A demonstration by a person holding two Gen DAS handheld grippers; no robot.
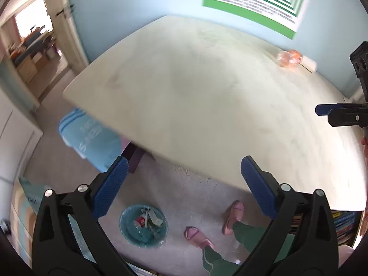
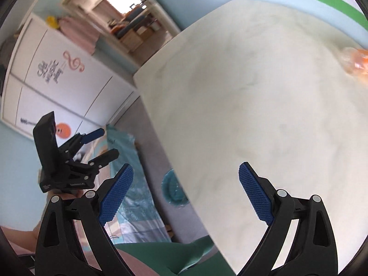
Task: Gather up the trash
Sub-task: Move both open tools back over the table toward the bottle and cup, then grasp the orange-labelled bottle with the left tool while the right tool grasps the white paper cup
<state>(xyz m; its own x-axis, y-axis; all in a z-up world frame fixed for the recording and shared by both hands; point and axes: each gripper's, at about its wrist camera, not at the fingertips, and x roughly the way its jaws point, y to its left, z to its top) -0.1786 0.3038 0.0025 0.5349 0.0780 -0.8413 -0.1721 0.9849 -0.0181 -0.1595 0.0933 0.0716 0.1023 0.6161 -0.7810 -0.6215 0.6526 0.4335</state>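
Observation:
A crumpled clear-and-orange wrapper (image 1: 289, 58) lies with a white paper piece (image 1: 309, 64) at the far right of the pale table (image 1: 195, 87). It also shows blurred at the right edge of the right wrist view (image 2: 355, 65). A teal trash bin (image 1: 143, 225) stands on the floor below the table's near edge and holds several scraps; part of it shows in the right wrist view (image 2: 171, 187). My left gripper (image 1: 184, 184) is open and empty over the table's near edge. My right gripper (image 2: 186, 193) is open and empty above the table; it also shows in the left wrist view (image 1: 322, 113).
The person's feet in pink slippers (image 1: 232, 216) stand beside the bin. A light blue bag or cushion (image 1: 92, 135) sits under the table's left corner. White cabinets (image 2: 57, 87) and an open doorway (image 1: 34, 39) lie to the left. A green-striped poster (image 1: 253, 2) hangs behind the table.

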